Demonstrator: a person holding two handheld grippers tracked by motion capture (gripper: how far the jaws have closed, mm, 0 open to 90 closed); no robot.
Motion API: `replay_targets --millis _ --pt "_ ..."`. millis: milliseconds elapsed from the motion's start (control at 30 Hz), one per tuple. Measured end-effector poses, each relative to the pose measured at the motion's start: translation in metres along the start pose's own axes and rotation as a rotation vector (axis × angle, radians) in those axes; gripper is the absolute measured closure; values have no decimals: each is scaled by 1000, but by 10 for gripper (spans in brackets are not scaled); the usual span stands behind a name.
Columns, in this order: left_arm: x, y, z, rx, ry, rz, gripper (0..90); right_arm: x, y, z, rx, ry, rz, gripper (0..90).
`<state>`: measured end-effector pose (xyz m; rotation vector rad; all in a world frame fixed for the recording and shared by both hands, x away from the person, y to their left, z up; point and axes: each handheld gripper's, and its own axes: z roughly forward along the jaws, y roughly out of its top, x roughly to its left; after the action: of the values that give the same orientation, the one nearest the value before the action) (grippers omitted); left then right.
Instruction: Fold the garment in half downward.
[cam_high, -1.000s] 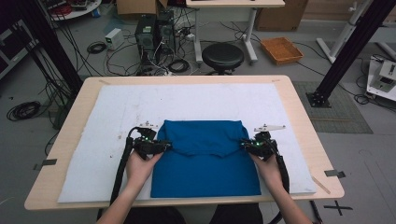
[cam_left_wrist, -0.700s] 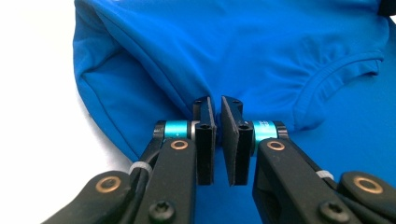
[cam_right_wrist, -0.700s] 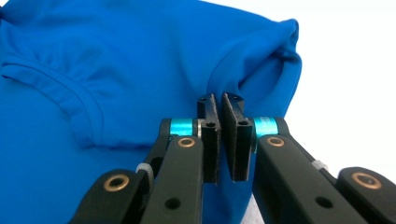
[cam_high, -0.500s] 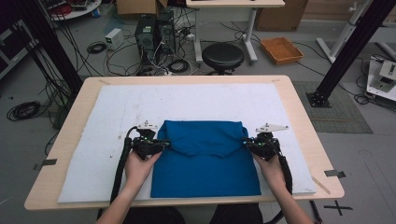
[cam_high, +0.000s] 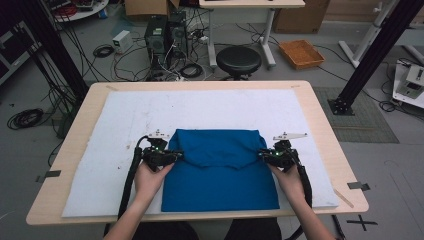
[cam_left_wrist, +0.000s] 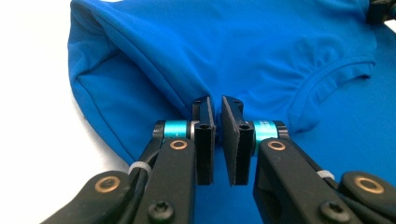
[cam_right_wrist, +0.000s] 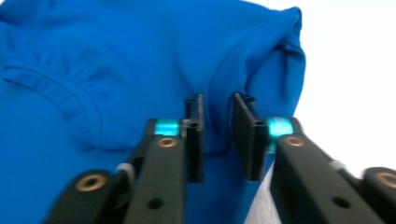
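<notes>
Figure: a folding stage seen from above and along both tools, described from the near edge of the worktop outward. At the near edge my two forearms enter, each hand wrapped around a black two-jaw tool. The left tongs (cam_high: 172, 156) lie at the left side of the folded blue knit shirt (cam_high: 220, 170) and point inward; along their own view the left tongs (cam_left_wrist: 217, 140) have just been closing, and their pads stand with a thin gap, the shirt's folded edge (cam_left_wrist: 140, 93) meeting their tips; I cannot tell whether any cloth is pinched between them. The right tongs (cam_high: 263, 156) mirror them at the shirt's right side; in their own view the right tongs (cam_right_wrist: 218, 140) have the jaws nearly together, a fold of blue cloth running down into the slot, which I read as a grip on the shirt. The shirt lies flat on the white padded sheet (cam_high: 225, 110) covering the light wooden worktop (cam_high: 320, 125), near the middle of the near edge, its upper part folded down so the ribbed collar (cam_left_wrist: 336, 79) faces up. Beyond the shirt the white sheet runs bare to the far edge. Past the far edge, on the floor, stand a round black stool (cam_high: 238, 60), computer cases (cam_high: 165, 35) and an orange tray (cam_high: 301, 52).
</notes>
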<state>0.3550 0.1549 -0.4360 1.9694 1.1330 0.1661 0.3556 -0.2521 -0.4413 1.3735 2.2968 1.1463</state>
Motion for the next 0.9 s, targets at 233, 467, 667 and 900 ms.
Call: replay_targets --millis 233,467,667,900 --pt "1 1 -5 -28 -13 2 843 5 4 -12 -55 0 -36 897" --pt "-3 2 -21 -56 -56 4 844 7 5 -24 -71 50 -26 897" --pt "-13 -5 -43 -62 -99 16 844 14 -1 -40 -65 98 -35 897" --pt "-38 -30 -71 -49 -139 53 843 24 -18 -67 -66 143 -43 896"
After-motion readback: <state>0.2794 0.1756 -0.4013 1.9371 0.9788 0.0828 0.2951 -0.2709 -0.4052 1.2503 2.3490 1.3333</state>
